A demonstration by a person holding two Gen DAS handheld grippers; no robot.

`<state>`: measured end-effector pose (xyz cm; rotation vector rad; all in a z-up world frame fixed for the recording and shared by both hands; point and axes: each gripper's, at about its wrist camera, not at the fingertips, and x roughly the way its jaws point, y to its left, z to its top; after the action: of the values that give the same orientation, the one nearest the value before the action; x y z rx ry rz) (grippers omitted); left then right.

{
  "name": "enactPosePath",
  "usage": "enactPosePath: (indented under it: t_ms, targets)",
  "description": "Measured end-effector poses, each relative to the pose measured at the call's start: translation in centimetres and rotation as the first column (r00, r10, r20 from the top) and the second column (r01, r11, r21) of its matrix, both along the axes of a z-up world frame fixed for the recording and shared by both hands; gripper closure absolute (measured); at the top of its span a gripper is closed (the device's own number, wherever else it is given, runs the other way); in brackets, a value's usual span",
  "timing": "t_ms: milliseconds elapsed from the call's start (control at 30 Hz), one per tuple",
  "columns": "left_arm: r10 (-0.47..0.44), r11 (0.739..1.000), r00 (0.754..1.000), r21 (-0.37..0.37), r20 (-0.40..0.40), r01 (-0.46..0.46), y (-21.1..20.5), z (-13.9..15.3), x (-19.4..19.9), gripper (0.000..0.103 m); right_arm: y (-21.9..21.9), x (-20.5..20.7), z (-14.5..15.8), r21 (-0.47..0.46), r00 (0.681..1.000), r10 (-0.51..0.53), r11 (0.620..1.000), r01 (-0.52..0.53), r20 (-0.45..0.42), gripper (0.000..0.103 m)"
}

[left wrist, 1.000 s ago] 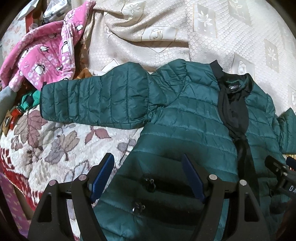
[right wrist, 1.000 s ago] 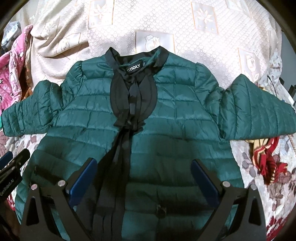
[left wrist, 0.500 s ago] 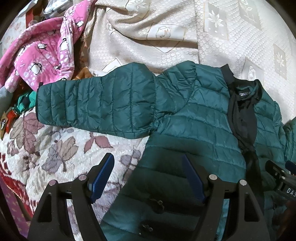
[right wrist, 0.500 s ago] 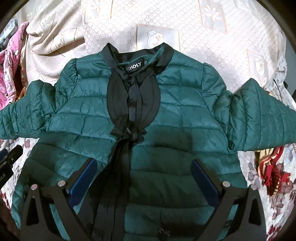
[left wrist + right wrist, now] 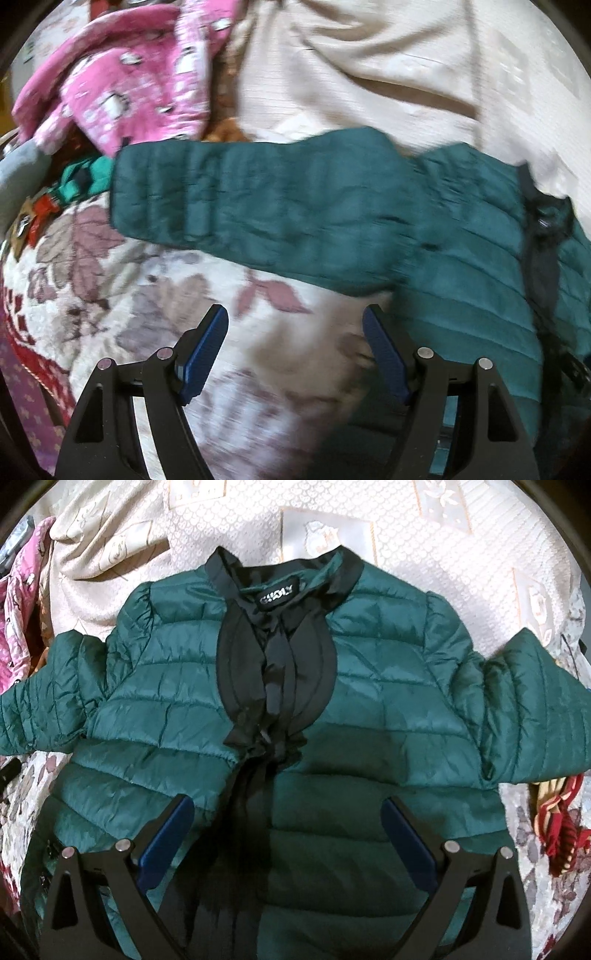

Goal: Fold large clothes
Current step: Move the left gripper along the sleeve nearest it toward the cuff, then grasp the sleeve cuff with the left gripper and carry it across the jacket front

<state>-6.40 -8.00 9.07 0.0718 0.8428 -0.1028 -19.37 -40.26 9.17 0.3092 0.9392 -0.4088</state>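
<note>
Left claw (image 5: 295,332): fingers spread wide apart, nothing between them; it hangs at the bottom of its frame over bare floral bedspread (image 5: 155,295), with the jacket's side edge just under the right-hand finger (image 5: 384,354).
Right claw (image 5: 284,830): fingers likewise spread, gripping nothing, low centre of its frame above the jacket's lower front.
Jacket (image 5: 369,701): dark green, quilted in puffy horizontal bands, shiny and creased; it lies flat, front up, filling the middle of the right view, collar toward the top.
Collar and tie (image 5: 275,679): black satin-like trim, a ribbon knotted at mid-chest, its tails running down between the right claw's fingers; a small black label sits inside the neck.
Near sleeve (image 5: 258,206): stretched straight out toward the left of the left view, its cuff edge ending at centre left, blurred.
Far sleeve (image 5: 532,709): spread toward the right edge of the right view, cuff cut off by the frame.
Open room: bare bedspread below the near sleeve in the left view; cream cover above the collar in both views.
Cream cover (image 5: 443,535): textured, patterned in pale squares, rumpled into folds at upper left.
Pink garment (image 5: 125,81): fleecy, printed, heaped at upper left beside the sleeve's cuff.
Red striped cloth (image 5: 557,823): bunched at right, under the far sleeve's lower edge.
</note>
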Motion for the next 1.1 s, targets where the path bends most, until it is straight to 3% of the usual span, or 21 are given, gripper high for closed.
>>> enactPosePath:
  t_ms: [200,300,600,733,867,900,1000,1033,1100]
  targets:
    - [0.118,0.993,0.993,0.023,0.019,-0.118,5.4,-0.4,3.7,0.054,1.1,0.1,-0.7,0.009,1.000,0.023,1.000,-0.023,-0.014,0.000]
    - [0.153,0.987,0.987,-0.047,0.052,-0.151,8.3,0.3,5.0,0.054,1.8,0.1,-0.7,0.003,0.999,0.038,0.999,-0.038,-0.016,0.000]
    - [0.343,0.938,0.931,-0.088,0.124,-0.334,16.2,1.2,10.7,0.054,2.2,0.2,-0.4,0.001,0.998,0.053,0.999,-0.053,-0.026,0.000]
    - [0.365,0.931,0.920,-0.083,0.141,-0.356,17.5,0.6,13.2,0.054,2.7,0.9,-0.5,-0.008,0.996,0.076,0.997,-0.076,-0.048,0.000]
    - [0.337,0.941,0.934,-0.057,0.119,-0.333,17.3,-0.9,15.7,0.054,3.4,1.1,-0.7,-0.015,0.995,0.090,0.996,-0.091,-0.053,0.000]
    - [0.327,0.945,0.939,-0.033,0.106,-0.325,17.1,-1.4,16.4,0.056,3.7,1.2,-0.7,-0.018,0.994,0.096,0.995,-0.097,-0.055,0.000]
    - [0.292,0.956,0.954,-0.043,0.062,-0.290,16.9,-2.4,17.2,0.093,4.1,1.4,-0.8,-0.030,0.992,0.108,0.993,-0.111,-0.068,0.000]
    - [0.291,0.956,0.956,-0.051,0.047,-0.288,16.9,-2.6,17.1,0.100,4.2,1.5,-0.9,-0.036,0.991,0.113,0.993,-0.116,-0.072,0.000]
    - [0.285,0.957,0.957,-0.069,0.052,-0.281,16.7,-2.5,16.5,0.103,4.3,1.5,-0.9,-0.040,0.990,0.117,0.992,-0.120,-0.075,0.000]
